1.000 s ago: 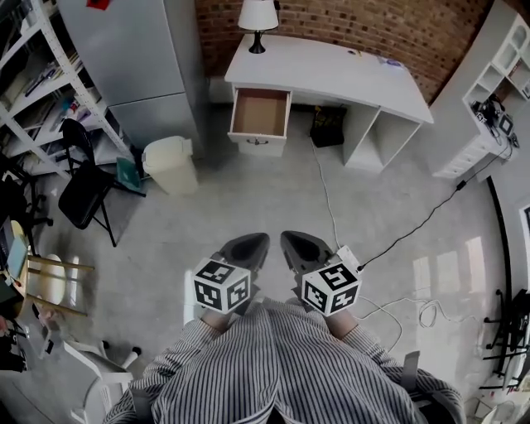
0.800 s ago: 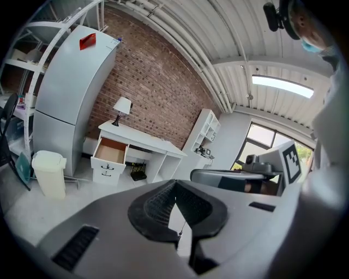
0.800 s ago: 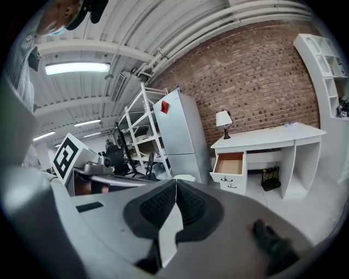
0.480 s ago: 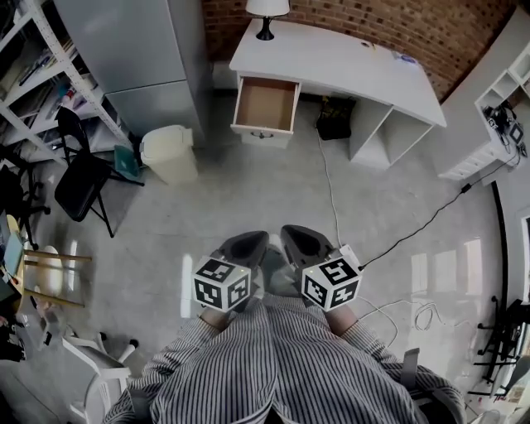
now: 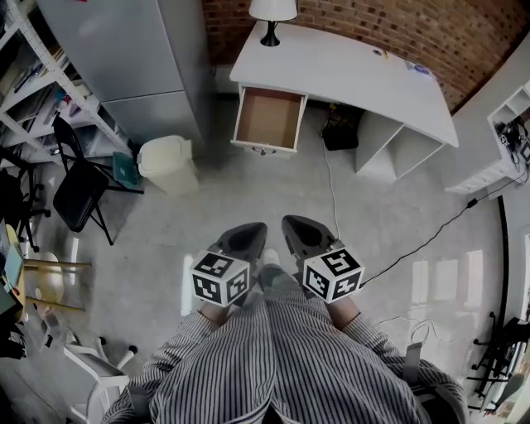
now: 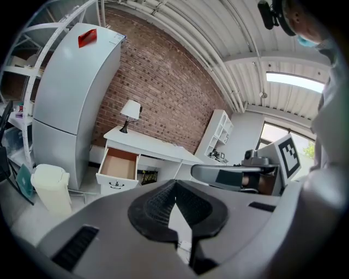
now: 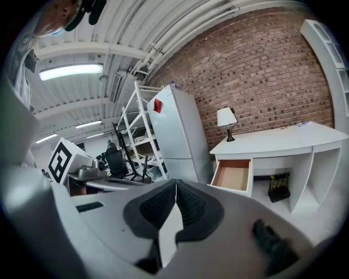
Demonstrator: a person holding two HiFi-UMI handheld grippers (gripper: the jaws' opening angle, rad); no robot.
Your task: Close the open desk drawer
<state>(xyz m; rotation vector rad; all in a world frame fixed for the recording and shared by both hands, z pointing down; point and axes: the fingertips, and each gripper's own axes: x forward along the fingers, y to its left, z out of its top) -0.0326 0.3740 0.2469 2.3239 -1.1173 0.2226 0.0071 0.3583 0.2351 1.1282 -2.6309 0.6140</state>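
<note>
The white desk (image 5: 356, 70) stands against the brick wall, its left drawer (image 5: 269, 121) pulled out and showing an empty brown inside. The same open drawer (image 6: 118, 166) appears in the left gripper view, and the drawer (image 7: 233, 175) in the right gripper view. Both grippers are held close to the person's striped shirt, far from the desk. My left gripper (image 5: 248, 235) is shut with nothing in it, and my right gripper (image 5: 296, 228) is shut and empty too.
A cream bin (image 5: 169, 165) stands left of the drawer beside a grey fridge (image 5: 132, 58). A black folding chair (image 5: 80, 190) and shelving are at the left. A black cable (image 5: 331, 195) runs across the floor from under the desk. A lamp (image 5: 272, 15) stands on the desk.
The desk and drawer have shifted slightly in the head view as the person moved nearer. Both grippers stay shut and held together at the body.
</note>
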